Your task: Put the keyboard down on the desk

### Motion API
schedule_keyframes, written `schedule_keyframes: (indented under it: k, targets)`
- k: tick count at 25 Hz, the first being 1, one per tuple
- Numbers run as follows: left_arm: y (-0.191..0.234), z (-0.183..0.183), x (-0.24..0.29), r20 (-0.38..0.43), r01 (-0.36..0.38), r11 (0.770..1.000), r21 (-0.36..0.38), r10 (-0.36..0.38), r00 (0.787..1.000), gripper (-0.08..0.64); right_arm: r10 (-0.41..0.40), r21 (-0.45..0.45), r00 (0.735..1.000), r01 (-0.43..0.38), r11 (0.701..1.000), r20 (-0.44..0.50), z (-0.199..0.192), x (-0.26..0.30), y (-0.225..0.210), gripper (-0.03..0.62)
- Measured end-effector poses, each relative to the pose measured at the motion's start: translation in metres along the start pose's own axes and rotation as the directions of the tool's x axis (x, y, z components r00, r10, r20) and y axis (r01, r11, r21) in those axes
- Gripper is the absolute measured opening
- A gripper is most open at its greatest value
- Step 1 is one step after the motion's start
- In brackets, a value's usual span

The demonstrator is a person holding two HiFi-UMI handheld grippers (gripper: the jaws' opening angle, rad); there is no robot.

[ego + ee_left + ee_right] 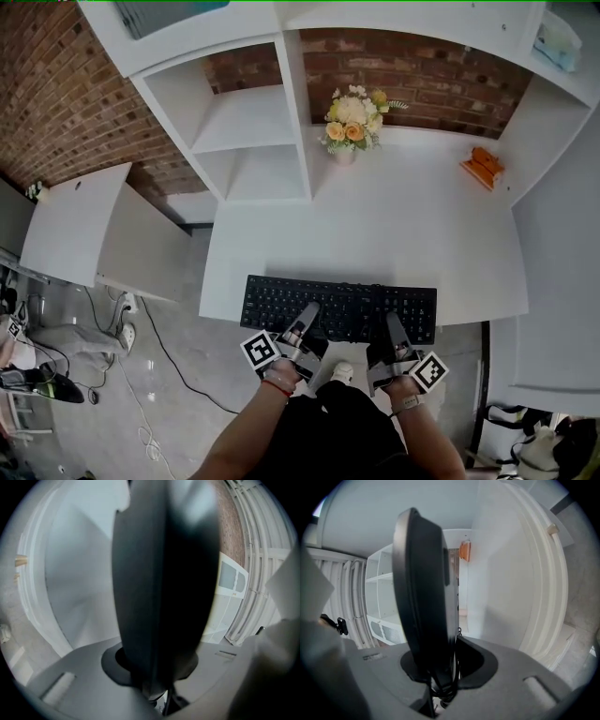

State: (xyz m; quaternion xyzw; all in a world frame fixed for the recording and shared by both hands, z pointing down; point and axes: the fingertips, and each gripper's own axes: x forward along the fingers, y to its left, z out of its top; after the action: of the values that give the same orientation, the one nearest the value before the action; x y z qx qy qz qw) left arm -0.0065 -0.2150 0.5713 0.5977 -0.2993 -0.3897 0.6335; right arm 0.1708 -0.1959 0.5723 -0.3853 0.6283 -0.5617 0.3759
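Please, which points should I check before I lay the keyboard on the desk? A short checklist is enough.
1. Left gripper shut on the keyboard: ok.
2. Right gripper shut on it: ok.
3. Desk bare ahead of the keyboard, with the flowers and the orange object far back: ok.
4. Keyboard wholly over the desk: not ok, its near edge seems past the front edge.
5. Keyboard already touching the desk: cannot tell.

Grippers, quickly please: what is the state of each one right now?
Left gripper: closed on the keyboard, at its near edge.
Right gripper: closed on the same keyboard, also at its near edge.
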Motion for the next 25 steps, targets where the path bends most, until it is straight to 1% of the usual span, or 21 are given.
schedule_keyframes:
  k: [6, 10, 15, 23, 25]
  targets:
    - [0.005, 0.002, 0.017, 0.027, -0.016, 1.000, 0.001, 0.016, 0.999, 0.066, -0.023, 0.017, 1.000, 0.023, 1.000, -0.017, 0.017, 0.013, -0.010, 0.077]
    - [0.008, 0.004, 0.020, 0.038, -0.042, 0.999, -0.008, 0.042, 0.998, 0.066, -0.040, 0.039, 0.999, 0.041, 0.998, -0.026, 0.018, 0.018, -0.014, 0.075]
    - [0.009, 0.011, 0.030, 0.028, -0.060, 0.998, -0.005, 0.060, 0.998, 0.067, -0.058, 0.058, 0.998, 0.059, 0.997, -0.018, 0.021, 0.027, -0.018, 0.076]
    - [0.017, 0.025, 0.059, -0.002, -0.104, 0.994, -0.027, 0.104, 0.995, 0.069, -0.101, 0.083, 0.995, 0.101, 0.991, -0.007, 0.034, 0.053, -0.024, 0.075]
    - [0.020, 0.031, 0.068, -0.007, -0.119, 0.992, -0.039, 0.119, 0.993, 0.069, -0.122, 0.086, 0.993, 0.122, 0.989, -0.004, 0.038, 0.061, -0.029, 0.075]
